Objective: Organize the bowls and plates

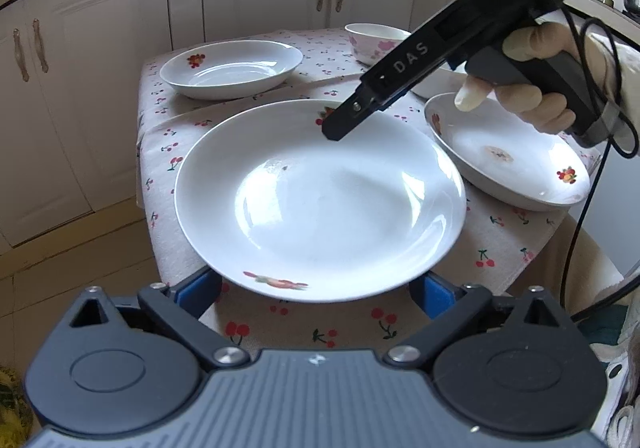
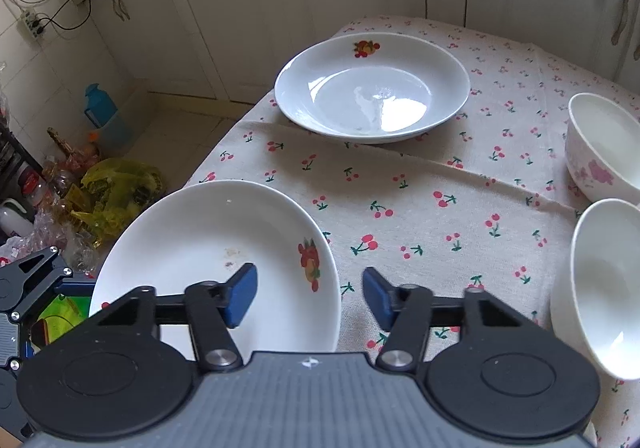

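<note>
The white deep porcelain plate with fruit motifs lies on the near corner of the cherry-print-clothed table. The right tongs straddle its rim by a motif, blue pads apart and not pressing it. The left tongs stand spread wide at the opposite rim, released. Two similar white plates and a pink-flowered white bowl sit around it.

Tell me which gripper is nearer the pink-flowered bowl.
Right. The right gripper reaches over the large plate's far rim, just short of the pink-flowered bowl; the left gripper sits at that plate's near rim, farther away.
</note>
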The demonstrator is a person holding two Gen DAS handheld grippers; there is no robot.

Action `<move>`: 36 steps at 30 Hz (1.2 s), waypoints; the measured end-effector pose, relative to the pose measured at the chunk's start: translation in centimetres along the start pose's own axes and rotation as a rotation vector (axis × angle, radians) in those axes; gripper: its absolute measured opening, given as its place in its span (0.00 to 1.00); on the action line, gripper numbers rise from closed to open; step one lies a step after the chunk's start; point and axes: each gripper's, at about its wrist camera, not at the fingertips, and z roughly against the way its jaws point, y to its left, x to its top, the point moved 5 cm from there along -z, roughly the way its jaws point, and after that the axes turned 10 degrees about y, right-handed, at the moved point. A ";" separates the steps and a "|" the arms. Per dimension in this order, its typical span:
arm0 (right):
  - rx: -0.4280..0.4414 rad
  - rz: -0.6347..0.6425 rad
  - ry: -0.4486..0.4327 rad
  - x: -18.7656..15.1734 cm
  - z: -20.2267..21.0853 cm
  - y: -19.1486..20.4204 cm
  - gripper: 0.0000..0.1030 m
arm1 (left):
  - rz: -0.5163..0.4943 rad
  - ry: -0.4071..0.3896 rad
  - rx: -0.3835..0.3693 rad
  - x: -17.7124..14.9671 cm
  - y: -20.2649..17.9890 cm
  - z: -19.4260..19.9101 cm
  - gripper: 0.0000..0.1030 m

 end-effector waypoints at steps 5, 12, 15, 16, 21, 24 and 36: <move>0.054 -0.005 0.018 0.0 -0.5 0.0 0.49 | -0.019 -0.001 -0.007 0.2 0.0 -0.1 0.95; 0.101 -0.040 0.016 0.2 -0.6 -0.4 0.49 | -0.027 0.007 -0.016 0.4 0.0 -0.1 0.95; 0.078 -0.034 0.009 0.3 -0.5 -0.3 0.50 | -0.029 0.004 -0.016 0.8 0.1 -0.2 0.95; 0.070 -0.030 0.009 0.4 -0.6 -0.3 0.50 | -0.032 0.003 -0.015 1.0 0.2 -0.2 0.95; 0.059 -0.042 -0.008 1.0 -0.2 -1.2 0.50 | -0.058 -0.017 -0.009 2.2 0.6 -0.7 0.95; 0.036 -0.051 -0.022 1.5 -0.1 -2.0 0.50 | -0.082 -0.035 -0.005 3.0 0.8 -1.3 0.95; -0.014 -0.093 -0.027 2.2 -0.5 -4.3 0.50 | -0.119 -0.047 -0.021 4.6 0.8 -3.3 0.95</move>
